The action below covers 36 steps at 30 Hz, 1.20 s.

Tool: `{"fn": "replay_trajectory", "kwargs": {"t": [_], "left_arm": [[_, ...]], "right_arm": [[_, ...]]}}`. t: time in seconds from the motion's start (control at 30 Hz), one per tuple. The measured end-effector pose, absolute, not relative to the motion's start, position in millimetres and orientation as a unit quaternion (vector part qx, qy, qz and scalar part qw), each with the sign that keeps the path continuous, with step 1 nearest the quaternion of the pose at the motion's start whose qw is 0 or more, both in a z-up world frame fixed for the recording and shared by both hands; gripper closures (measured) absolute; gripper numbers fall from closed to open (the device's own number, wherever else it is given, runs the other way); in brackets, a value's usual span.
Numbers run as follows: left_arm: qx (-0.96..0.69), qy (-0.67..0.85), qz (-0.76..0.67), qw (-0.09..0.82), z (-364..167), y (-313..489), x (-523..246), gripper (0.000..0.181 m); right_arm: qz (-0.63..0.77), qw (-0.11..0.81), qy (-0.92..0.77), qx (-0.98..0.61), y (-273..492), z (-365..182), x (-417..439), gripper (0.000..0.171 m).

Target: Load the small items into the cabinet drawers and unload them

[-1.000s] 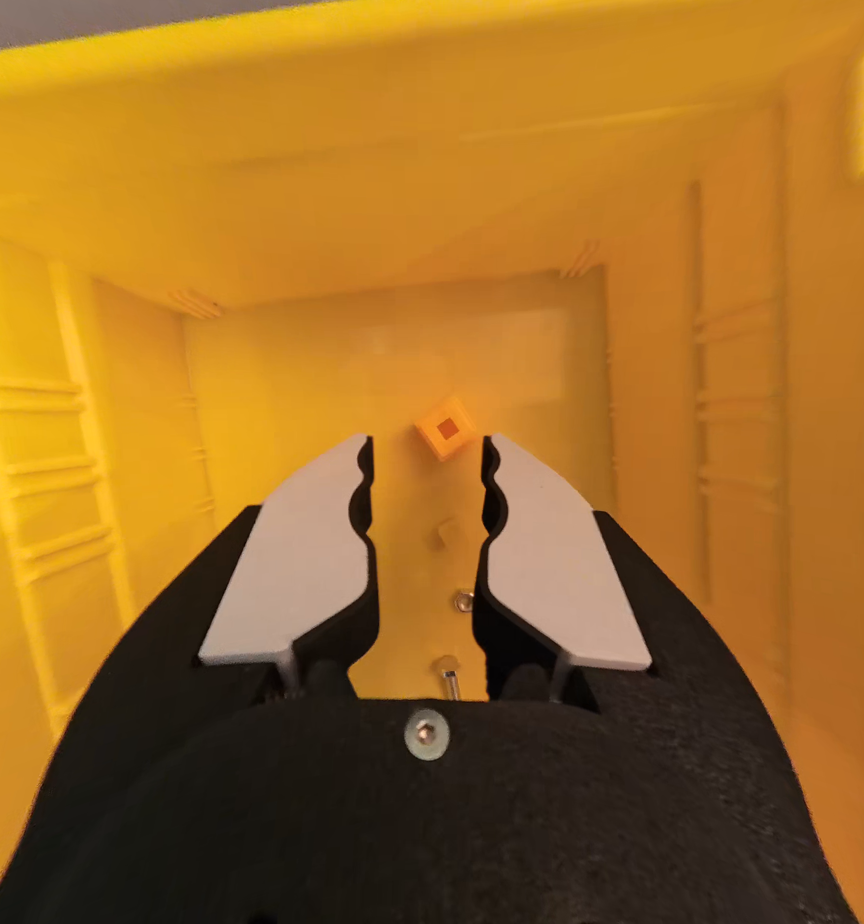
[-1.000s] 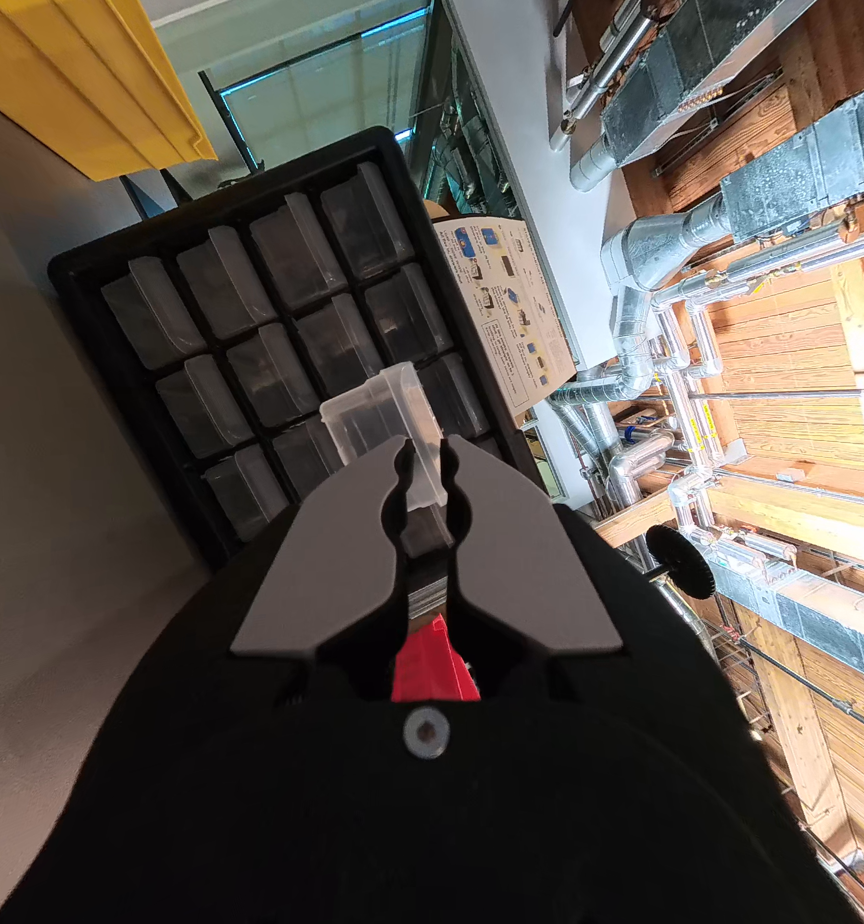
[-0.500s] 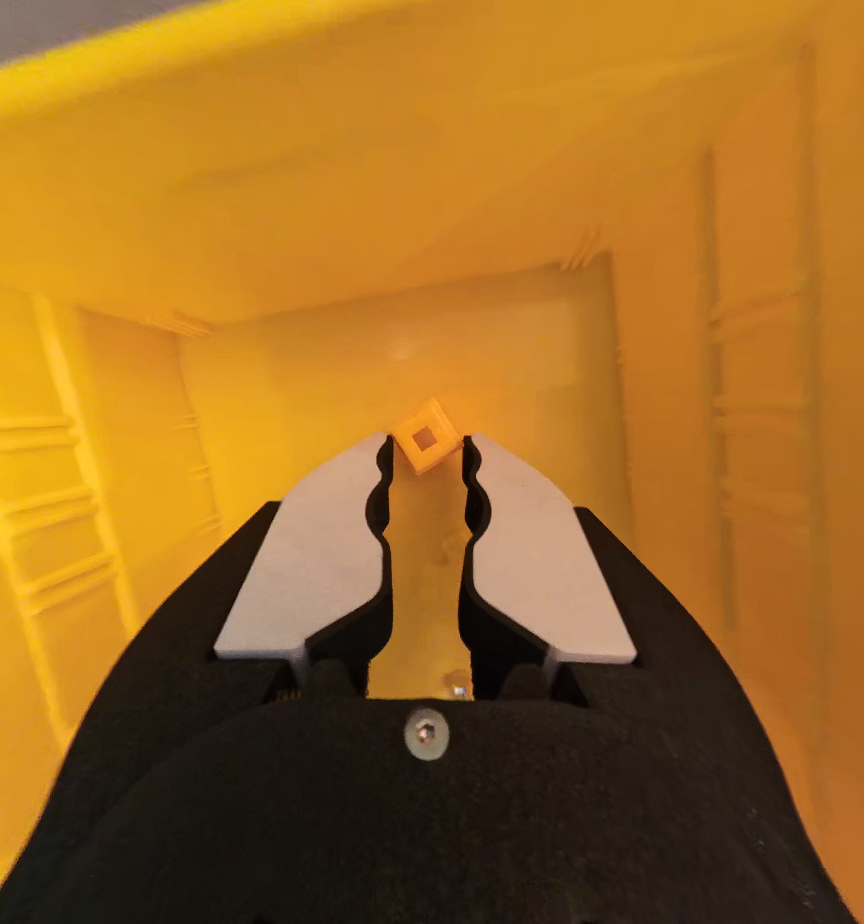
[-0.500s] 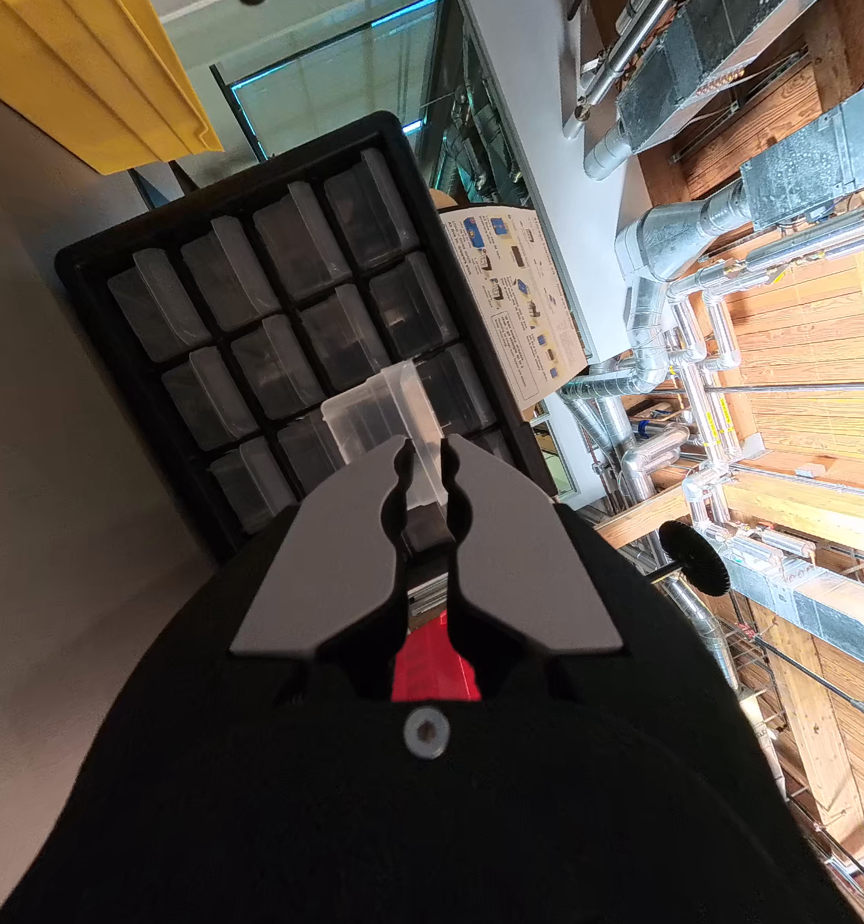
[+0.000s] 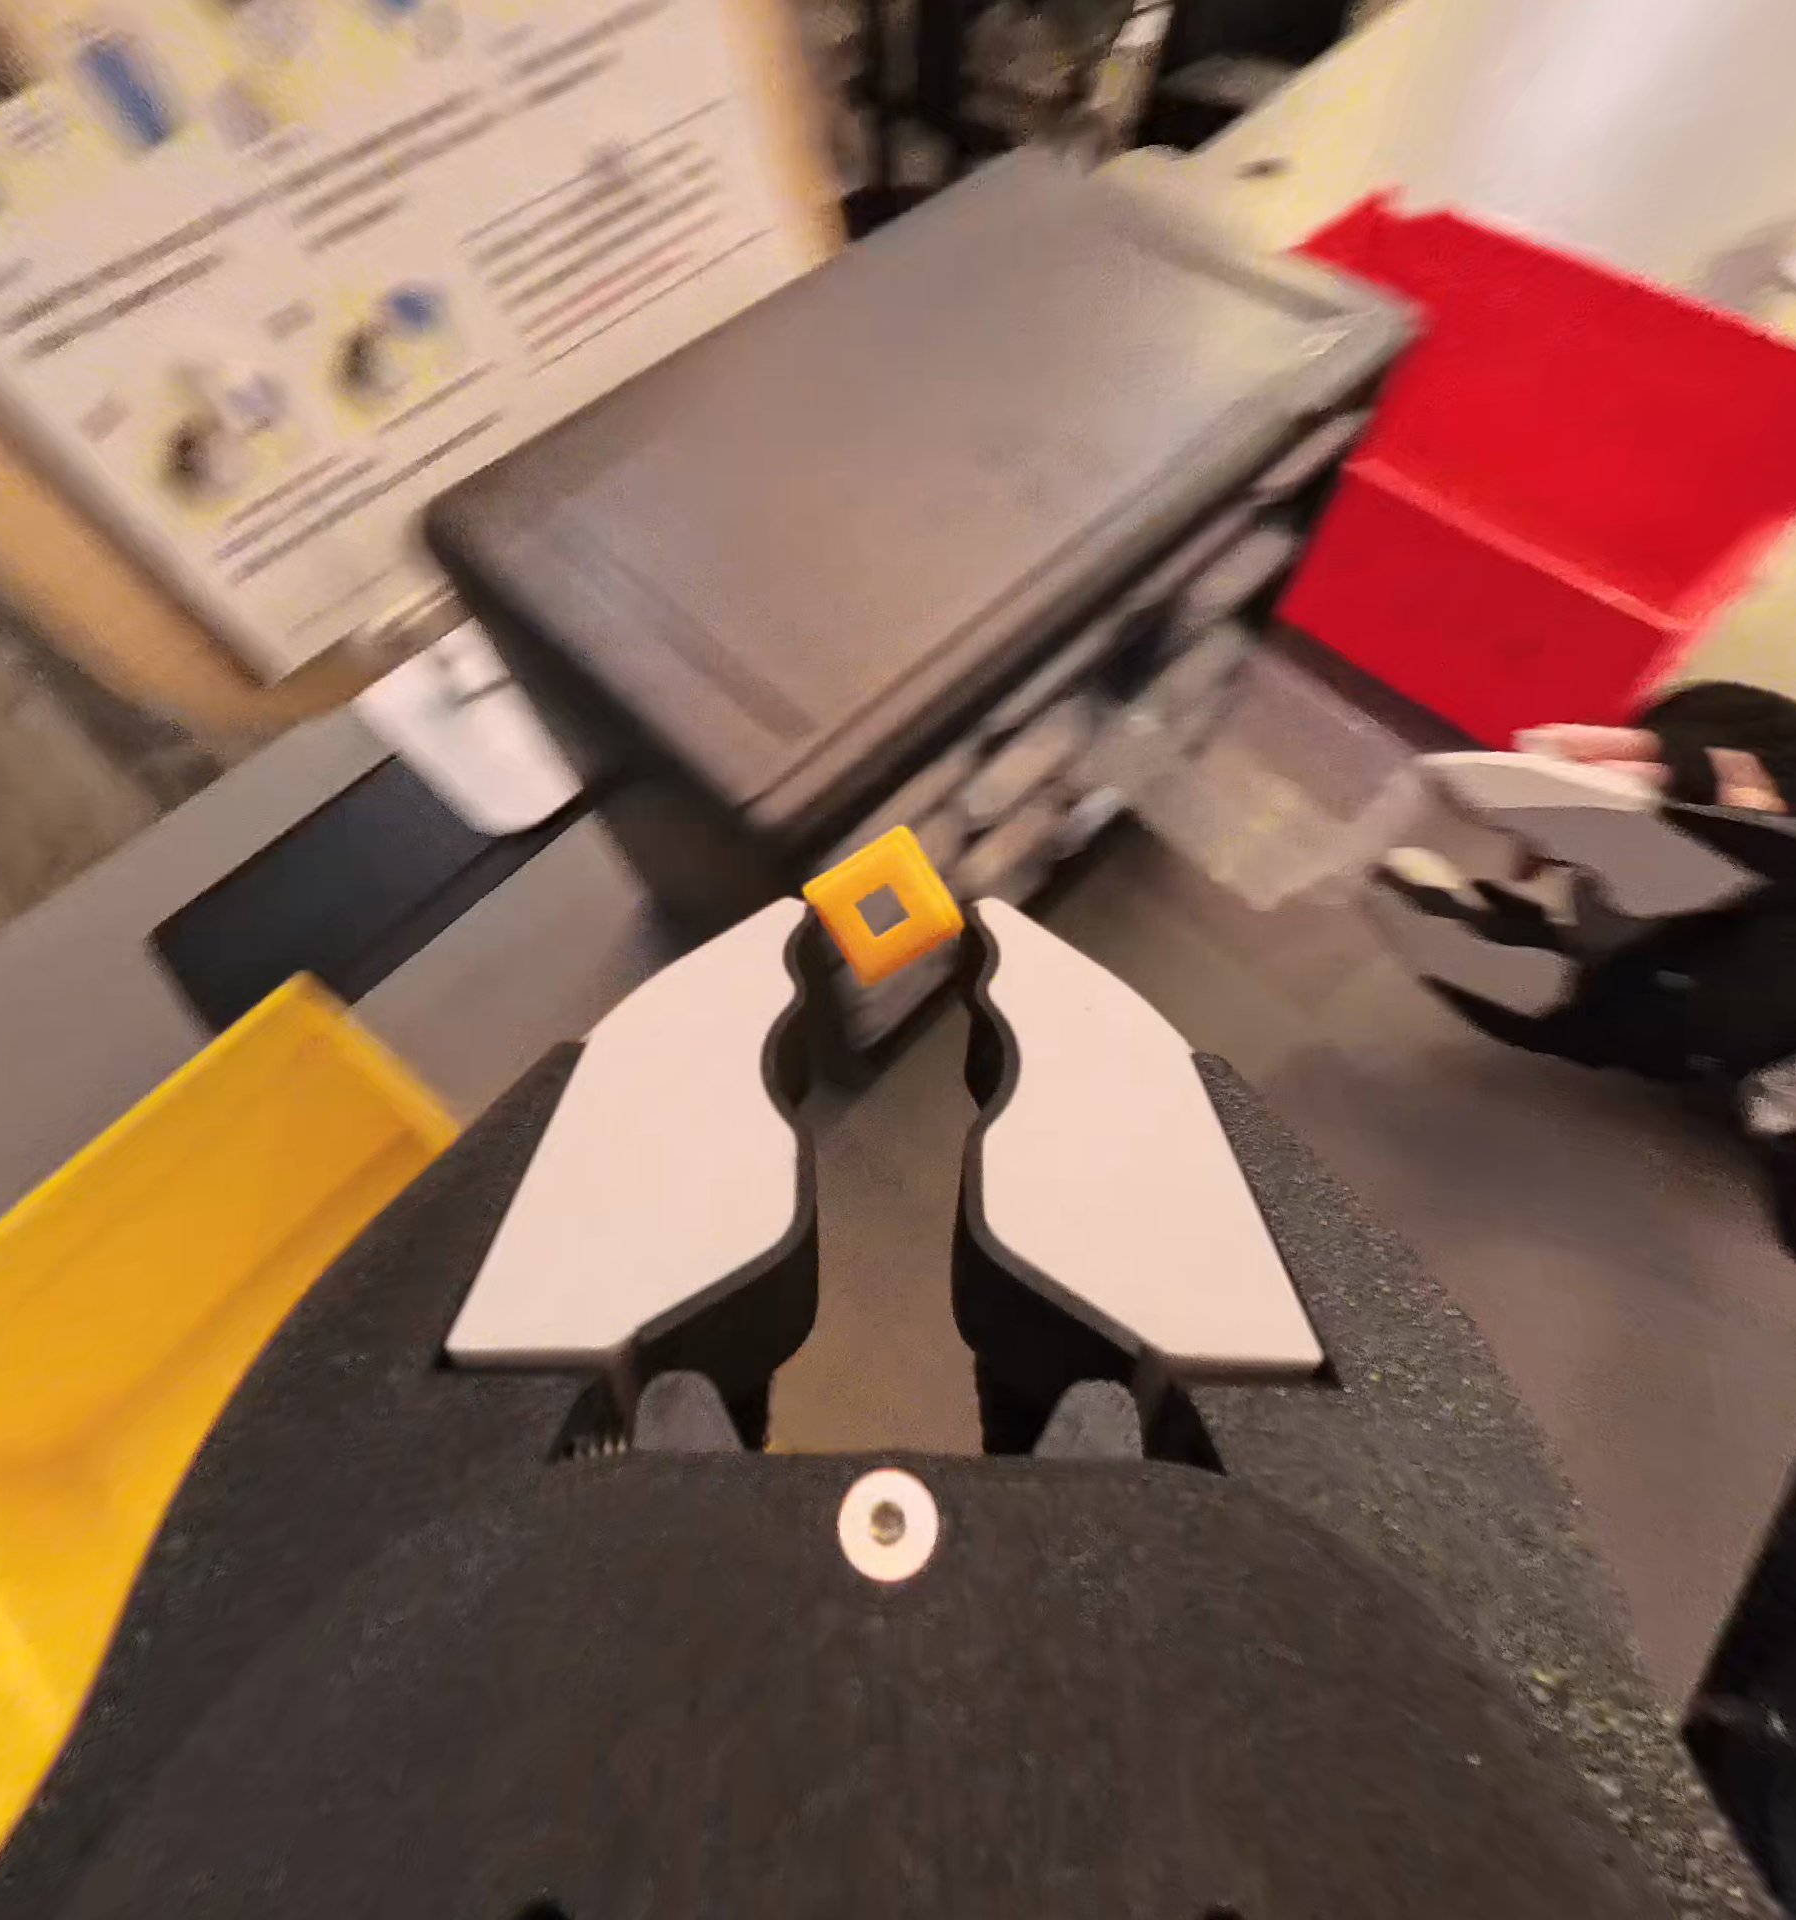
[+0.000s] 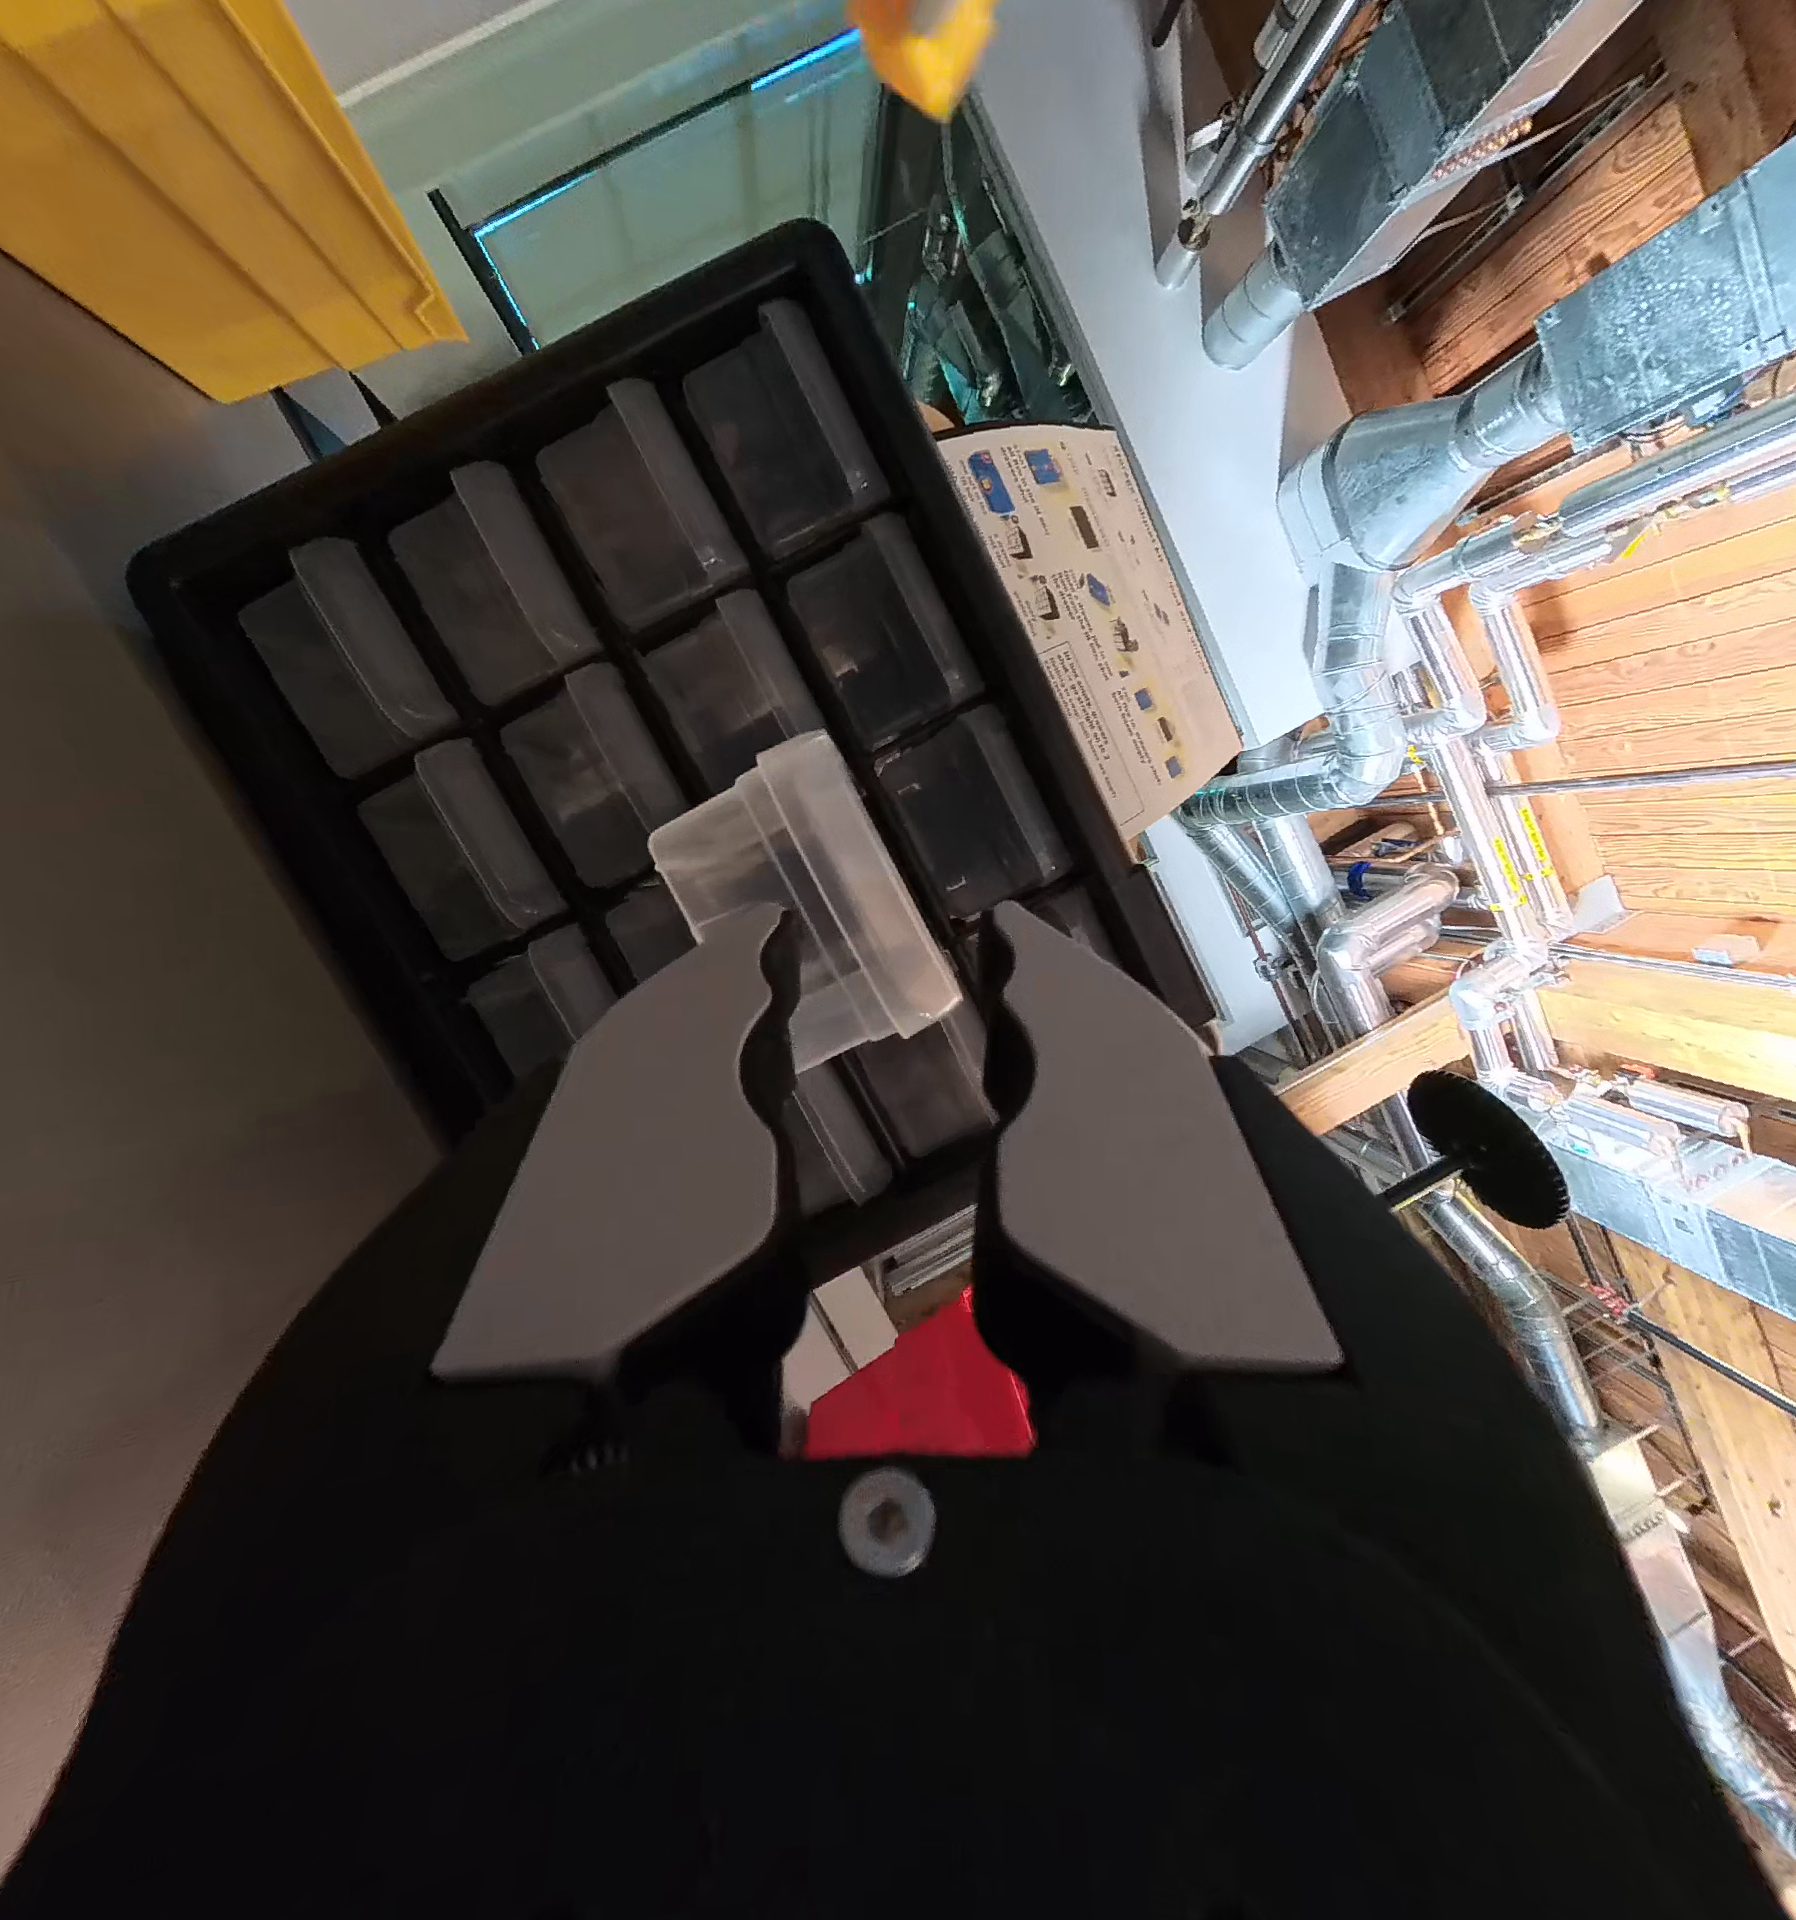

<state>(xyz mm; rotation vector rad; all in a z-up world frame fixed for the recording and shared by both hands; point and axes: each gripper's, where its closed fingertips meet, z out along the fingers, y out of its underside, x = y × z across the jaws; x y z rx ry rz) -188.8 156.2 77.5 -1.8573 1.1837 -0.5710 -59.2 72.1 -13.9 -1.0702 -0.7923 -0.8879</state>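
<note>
Left tongs (image 5: 886, 914) pinch an unmarked orange square piece (image 5: 881, 916).

Matt orange plastic square piece (image 5: 880, 917), clear glossy plastic drawer (image 6: 806, 894), matt black plastic cabinet (image 6: 250, 582), smooth yellow plastic bin (image 5: 94, 1195).

Small orange square piece (image 5: 881, 916) with a centre hole, pinched aloft; black cabinet (image 6: 520, 644), one clear drawer (image 6: 811, 894) pulled out.

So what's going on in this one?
A person works two handheld grippers at a black drawer cabinet. The left gripper pinches a small orange square piece with a square hole, lifted clear of the yellow bin. The right gripper sits open around a pulled-out clear drawer.
</note>
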Motion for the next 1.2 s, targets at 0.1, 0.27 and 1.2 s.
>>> {"fn": "replay_trajectory", "kwargs": {"t": [0.1, 0.27, 1.2], "left_arm": [[-0.687, 0.547, -0.289, 0.381, 74.4, 108.9, -131.2, 0.156], [-0.682, 0.621, -0.266, 0.279, 47.0, 91.9, -71.1, 0.156], [-0.713, 0.683, 0.093, 0.133, -41.0, 128.3, -51.8, 0.156]], "right_arm": [[-0.381, 0.704, -0.353, -0.485, 71.7, -13.4, -58.1, 0.136], [-0.346, 0.714, -0.351, -0.497, 72.8, -13.6, -54.8, 0.135], [-0.308, 0.721, -0.348, -0.514, 73.1, -13.1, -52.4, 0.132]]}}
